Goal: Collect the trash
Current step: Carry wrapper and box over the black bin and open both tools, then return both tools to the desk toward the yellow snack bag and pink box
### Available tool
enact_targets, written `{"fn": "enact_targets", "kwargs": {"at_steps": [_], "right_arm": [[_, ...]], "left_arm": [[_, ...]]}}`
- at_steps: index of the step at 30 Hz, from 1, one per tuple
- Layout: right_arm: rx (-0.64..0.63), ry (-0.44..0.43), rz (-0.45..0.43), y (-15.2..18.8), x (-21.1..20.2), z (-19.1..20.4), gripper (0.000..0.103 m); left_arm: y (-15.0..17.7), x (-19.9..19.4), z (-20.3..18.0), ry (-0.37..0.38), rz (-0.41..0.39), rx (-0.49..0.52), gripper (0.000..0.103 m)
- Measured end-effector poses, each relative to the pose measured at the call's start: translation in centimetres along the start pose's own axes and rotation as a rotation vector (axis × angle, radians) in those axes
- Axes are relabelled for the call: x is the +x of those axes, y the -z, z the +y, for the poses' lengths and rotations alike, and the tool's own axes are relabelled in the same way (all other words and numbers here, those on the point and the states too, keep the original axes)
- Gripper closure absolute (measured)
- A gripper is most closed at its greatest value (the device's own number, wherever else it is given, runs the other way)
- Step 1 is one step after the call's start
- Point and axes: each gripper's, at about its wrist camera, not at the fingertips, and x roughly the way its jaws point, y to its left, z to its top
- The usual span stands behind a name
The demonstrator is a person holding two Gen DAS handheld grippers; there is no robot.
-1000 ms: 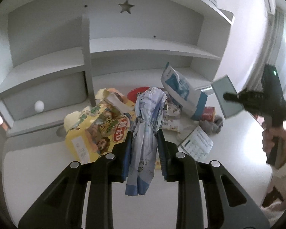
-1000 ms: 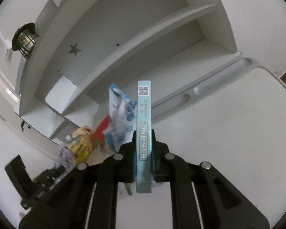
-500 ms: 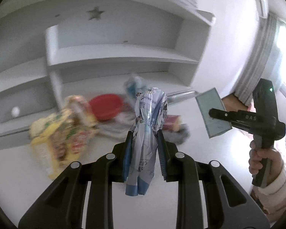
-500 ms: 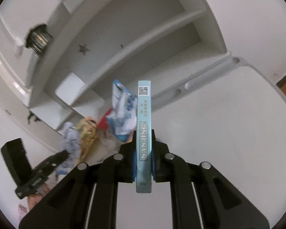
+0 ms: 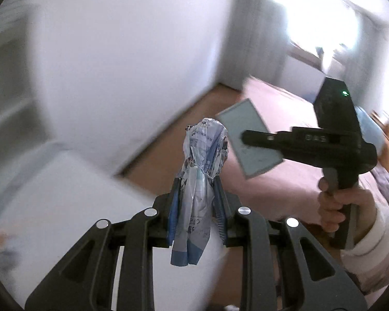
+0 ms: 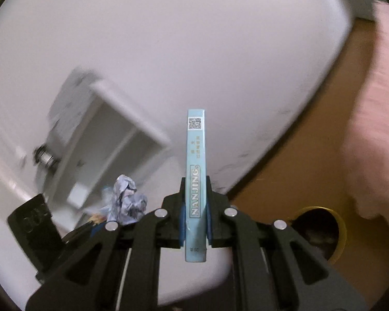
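My left camera looks along its fingers, my right gripper [image 5: 249, 140] near at two o'clock; my right camera faces forward, left gripper [image 6: 90, 229] at eight o'clock.

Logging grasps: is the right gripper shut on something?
Shut: right gripper clamps a light blue box by its flat sides, edge-on between both pads.

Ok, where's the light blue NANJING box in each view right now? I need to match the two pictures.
Left wrist: light blue NANJING box right of centre, broad face showing, clamped in the right hand-held gripper.
Right wrist: same box dead centre, edge-on, upright between the jaws.
Shared landmark: the crumpled wrapper, centre in the left view, lower left in the right.
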Motion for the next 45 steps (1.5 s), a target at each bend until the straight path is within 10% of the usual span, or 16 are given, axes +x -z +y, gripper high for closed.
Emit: {"fn": "enact_targets", "kwargs": {"at_steps": [8,21,28,30,31,32,34,39,45], "right_arm": [[0.252,0.170,0.111,3.6,-0.8,-17.4,0.091],[0.487,0.284,0.499,14.8,15.8,-30.2,0.091],[0.545,0.260,0.495,15.0,17.0,-31.9,0.091],[0.566,0.247,0.490,15.3,16.9,-32.1,0.089],[0.570,0.253,0.499,15.4,16.9,-32.3,0.078],[0.577,0.256,0.504,15.3,17.0,-32.7,0.043],[0.594,0.271,0.483,14.9,16.2,-33.0,0.015],[0.571,0.380,0.383,11.7,10.9,-32.3,0.015],[0.278,0.518,-0.062,1.6,-0.9,-21.0,0.006]], "left_arm": [[3.5,18.8,-9.4,0.063,0.319,0.042,0.079],[17.2,36.0,-1.3,-0.034,0.772,-0.168,0.079],[17.1,36.4,0.1,-0.030,0.744,-0.179,0.078],[17.2,36.1,-0.1,-0.069,0.705,-0.165,0.059],[17.0,36.1,-0.4,-0.086,0.686,-0.163,0.036],[16.8,35.6,-0.7,-0.113,0.647,-0.153,0.021],[16.1,35.5,-1.3,-0.114,0.615,-0.133,0.017],[13.1,32.5,-5.8,-0.047,0.551,-0.005,0.017],[2.3,15.6,-9.8,0.080,0.099,0.083,0.010]]}}
